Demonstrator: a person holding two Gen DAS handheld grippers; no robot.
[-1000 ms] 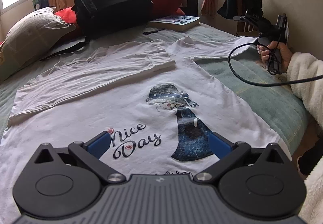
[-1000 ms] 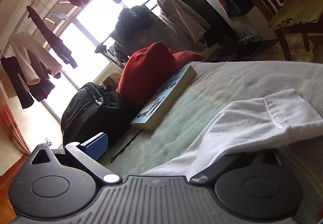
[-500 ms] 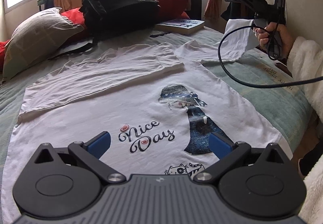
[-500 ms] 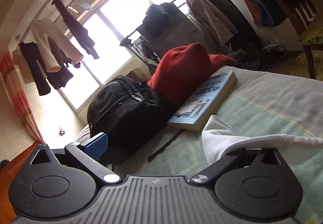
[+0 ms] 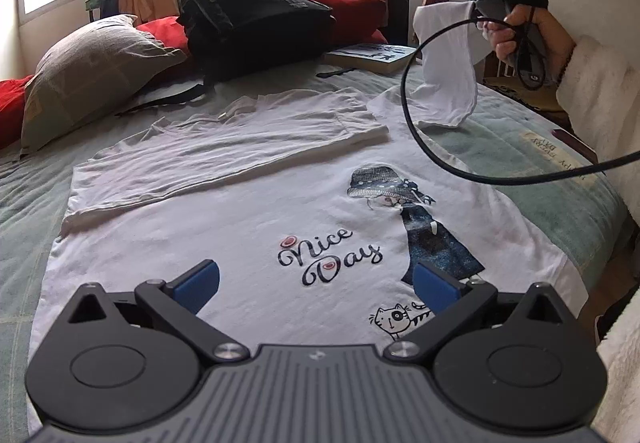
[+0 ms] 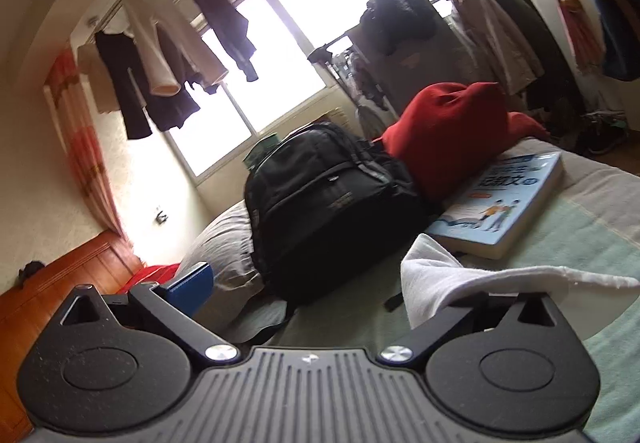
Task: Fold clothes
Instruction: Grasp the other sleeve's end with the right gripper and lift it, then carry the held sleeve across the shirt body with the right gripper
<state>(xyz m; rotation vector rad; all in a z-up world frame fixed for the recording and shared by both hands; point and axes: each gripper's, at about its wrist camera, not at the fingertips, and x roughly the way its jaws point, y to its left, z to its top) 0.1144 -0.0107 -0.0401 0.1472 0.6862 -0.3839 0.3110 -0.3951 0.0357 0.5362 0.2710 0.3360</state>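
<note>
Since a second before, the right gripper (image 5: 476, 9) had lifted the sleeve (image 5: 446, 71) clear of the bed (image 5: 532, 171), fingers seemingly clamped on it. The T-shirt (image 5: 280, 211) lay flat beneath the left gripper (image 5: 316, 279), whose fingers stood apart. Folding the sleeve inward looked next.

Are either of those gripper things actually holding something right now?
The right gripper holds the white T-shirt by its sleeve, lifted off the bed. The left gripper is open, holding nothing.

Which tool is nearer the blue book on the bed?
Right. The right tool, lifting the white sleeve, hangs just in front of the book. The left tool is open over the shirt's hem, far from it.
</note>
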